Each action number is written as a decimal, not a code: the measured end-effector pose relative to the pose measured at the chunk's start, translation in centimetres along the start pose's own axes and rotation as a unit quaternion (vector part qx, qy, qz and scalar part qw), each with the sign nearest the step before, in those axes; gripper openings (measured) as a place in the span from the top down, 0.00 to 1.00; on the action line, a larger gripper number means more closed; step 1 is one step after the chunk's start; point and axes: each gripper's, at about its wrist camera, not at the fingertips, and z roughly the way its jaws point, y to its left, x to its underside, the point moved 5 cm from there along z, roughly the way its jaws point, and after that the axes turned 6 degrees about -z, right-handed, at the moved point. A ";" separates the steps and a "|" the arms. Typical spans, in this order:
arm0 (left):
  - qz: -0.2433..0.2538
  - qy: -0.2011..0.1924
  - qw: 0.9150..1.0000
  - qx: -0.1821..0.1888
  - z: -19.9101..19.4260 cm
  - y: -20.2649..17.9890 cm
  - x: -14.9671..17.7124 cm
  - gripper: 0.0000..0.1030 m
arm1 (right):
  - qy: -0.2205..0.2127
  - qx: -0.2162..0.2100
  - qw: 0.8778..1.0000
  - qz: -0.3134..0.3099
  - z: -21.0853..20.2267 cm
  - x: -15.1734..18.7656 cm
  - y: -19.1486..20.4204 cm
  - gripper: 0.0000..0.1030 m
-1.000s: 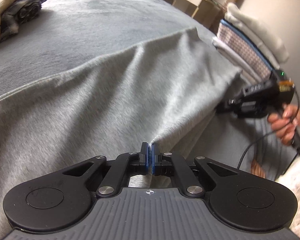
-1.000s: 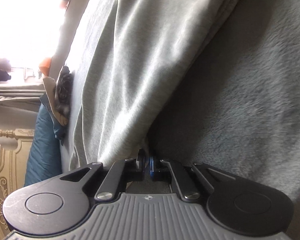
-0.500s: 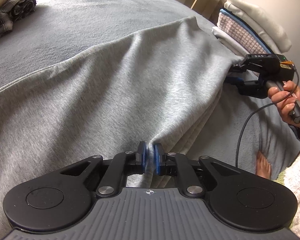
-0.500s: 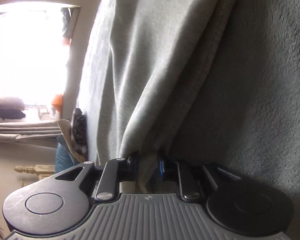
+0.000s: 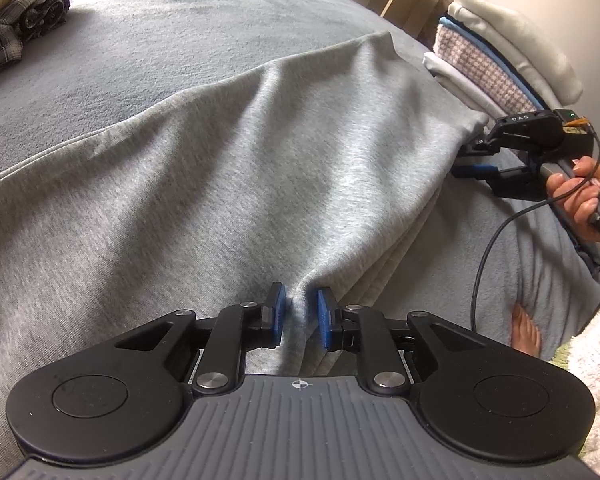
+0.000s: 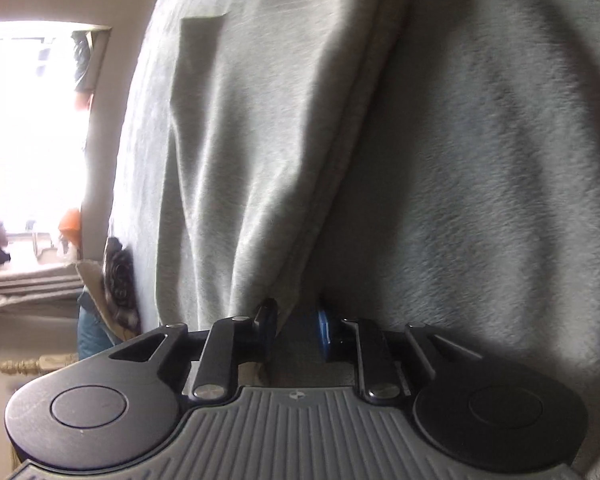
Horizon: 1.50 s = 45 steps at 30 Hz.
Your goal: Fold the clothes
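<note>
right gripper (image 6: 294,326) jaws parted around grey garment (image 6: 236,152) edge on blanket (image 6: 480,160).

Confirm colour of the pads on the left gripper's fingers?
Blue pads, on black fingers; clearest in the left wrist view.

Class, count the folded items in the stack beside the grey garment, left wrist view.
4 visible: a cream item on top, a thin blue one under it, then a checked one, then a pale one lowest. More may be hidden.

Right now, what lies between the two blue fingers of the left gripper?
In the left wrist view, a pinched ridge of the grey garment lies between the fingers of the left gripper, which are parted, with small gaps on both sides.
</note>
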 end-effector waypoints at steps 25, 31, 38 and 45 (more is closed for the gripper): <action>-0.002 0.009 1.000 -0.004 0.2 0.6 -0.1 0.81 | -0.133 0.009 0.991 0.031 -6.4 -5.6 -3.6 0.77; -0.010 0.008 1.000 -0.008 0.1 0.5 0.0 0.81 | -0.115 -0.008 0.991 0.065 -3.6 -5.9 -3.8 0.76; -0.013 0.009 1.000 -0.012 0.1 0.2 -0.1 0.81 | -0.148 0.000 0.989 0.028 -4.2 -7.2 -3.5 0.97; -0.015 0.011 1.000 -0.010 0.1 0.4 -0.3 0.81 | -0.164 0.033 0.986 -0.023 -5.4 -8.7 -5.2 0.97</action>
